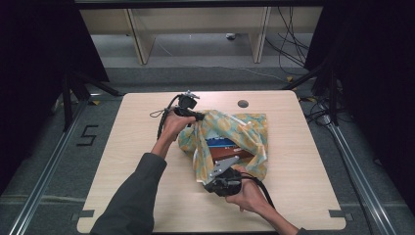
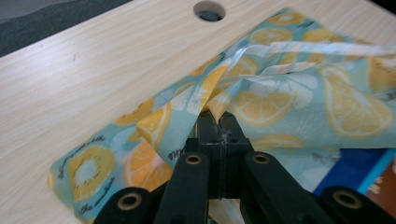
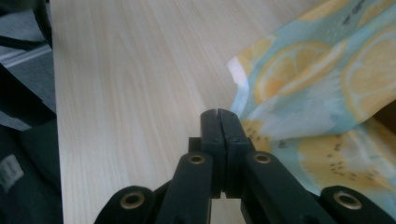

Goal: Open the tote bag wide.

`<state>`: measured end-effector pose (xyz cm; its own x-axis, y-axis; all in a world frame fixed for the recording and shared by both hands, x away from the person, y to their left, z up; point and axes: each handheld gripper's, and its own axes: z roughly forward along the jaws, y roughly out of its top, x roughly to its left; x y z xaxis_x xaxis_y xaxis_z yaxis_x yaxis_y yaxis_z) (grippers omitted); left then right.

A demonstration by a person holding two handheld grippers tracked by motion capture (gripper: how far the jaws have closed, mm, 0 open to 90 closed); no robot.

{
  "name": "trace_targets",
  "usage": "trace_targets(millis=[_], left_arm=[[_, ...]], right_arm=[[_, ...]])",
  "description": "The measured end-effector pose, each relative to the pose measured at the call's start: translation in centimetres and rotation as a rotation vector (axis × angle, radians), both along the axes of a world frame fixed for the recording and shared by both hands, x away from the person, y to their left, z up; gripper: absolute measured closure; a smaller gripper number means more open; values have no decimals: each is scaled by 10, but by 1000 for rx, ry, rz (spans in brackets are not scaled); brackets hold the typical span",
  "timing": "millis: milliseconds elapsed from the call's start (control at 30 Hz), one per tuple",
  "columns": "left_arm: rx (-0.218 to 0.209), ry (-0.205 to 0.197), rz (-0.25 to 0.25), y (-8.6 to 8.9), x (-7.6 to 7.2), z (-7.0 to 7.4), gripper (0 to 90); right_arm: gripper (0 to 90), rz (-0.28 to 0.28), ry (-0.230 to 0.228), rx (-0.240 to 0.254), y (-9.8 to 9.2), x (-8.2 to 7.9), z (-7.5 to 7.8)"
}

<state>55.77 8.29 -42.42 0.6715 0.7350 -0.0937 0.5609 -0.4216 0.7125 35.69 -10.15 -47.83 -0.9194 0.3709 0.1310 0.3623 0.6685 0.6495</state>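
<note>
Cloth (image 1: 235, 129) printed with citrus slices lies slightly right of centre on the light wooden table (image 1: 147, 147), bunched loosely over a blue item (image 1: 220, 142) and a brown one (image 1: 230, 154), probably books, which show through a gap in the folds. The left gripper (image 1: 198, 116) reaches in at the cloth's far left corner; in the left gripper view its jaws stand together, pinching a raised fold of the fabric (image 2: 219, 100). The right gripper (image 1: 222, 169) sits at the near edge of the bundle; in the right gripper view its jaws are pressed together with fabric (image 3: 299, 88) just beside the tips, and whether any cloth lies between them cannot be told.

Risks, as judged: the left pinch holds only a thin ridge of fabric, so a sharp pull could slip it free. A lift on one corner alone could tip the blue and brown items out through the gap. If the right jaws hold nothing, tension from the left could drag the whole bundle across the table.

Room for moving: bare tabletop lies to the left and at the near side of the cloth, with a narrower strip to the right. A round cable hole (image 1: 243, 104) opens near the far edge, close to the cloth's far side.
</note>
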Motion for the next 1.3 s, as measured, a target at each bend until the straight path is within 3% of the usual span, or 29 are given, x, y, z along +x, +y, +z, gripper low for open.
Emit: trace_targets(millis=[33,67,100,167,200,233,267,333,367,400,433,500,533,567,600,633,667,700,733,800,833,867,933,1067,1100,1133,1200,1267,1300], left_arm=[[17,-18,29,4,2,-2,895],[1,-7,34,7,3,-4,895],[-7,9,31,12,2,-4,892],[-13,10,26,13,-1,-4,889],[-19,9,15,13,-4,-2,880],[-13,5,3,12,-6,1,862],[-3,0,-10,12,-9,4,833],[18,-22,-17,11,-16,11,770],[61,-67,-48,9,-27,23,707],[61,-67,-48,9,-27,23,689],[75,-110,-87,6,-41,37,666],[77,-129,-102,4,-49,43,664],[74,-142,-128,0,-56,48,656],[88,-156,-154,-7,-65,50,648],[125,-159,-199,-21,-71,46,611],[153,-146,-216,-28,-72,41,594],[153,-146,-216,-28,-72,41,581],[183,-137,-228,-36,-69,32,581],[196,-112,-220,-42,-65,22,562],[219,-92,-233,-46,-57,8,545],[230,-47,-230,-49,-52,-4,514],[230,-47,-230,-49,-52,-4,498],[231,-61,-235,-54,-49,-16,469],[213,-74,-221,-59,-46,-22,394],[223,-82,-223,-63,-45,-24,394],[225,-93,-215,-65,-45,-25,391],[221,-99,-210,-69,-44,-27,422],[236,-98,-218,-72,-44,-27,523],[236,-109,-214,-72,-42,-26,616]], right_arm=[[900,0,3,13,1,2,-2],[900,22,51,17,1,2,-2],[900,12,14,11,-2,0,3],[900,8,9,33,-6,1,9],[895,9,-26,72,-12,4,19],[872,-36,-47,107,-21,7,36],[849,-58,-96,133,-29,11,49],[819,-118,-144,154,-43,16,72],[774,-181,-231,125,-58,27,86],[774,-181,-231,125,-58,27,86],[712,-262,-225,97,-69,39,90],[685,-274,-228,80,-73,49,88],[648,-311,-221,62,-74,57,84],[616,-321,-194,17,-75,64,79],[573,-350,-192,-35,-73,80,65],[539,-376,-179,-66,-71,85,58],[539,-376,-179,-66,-71,85,58],[521,-390,-154,-105,-69,91,51],[511,-403,-161,-129,-67,98,43],[598,-397,-188,-213,-65,106,34],[770,-379,-210,-259,-66,111,31],[770,-379,-210,-259,-66,111,31],[897,-370,-234,-251,-69,117,35],[900,-394,-265,-202,-75,125,49],[900,-411,-278,-183,-76,126,50],[900,-433,-271,-96,-79,128,59],[900,-436,-264,-83,-81,128,64],[900,-438,-276,-78,-82,126,72],[900,-449,-286,-60,-84,126,77]])
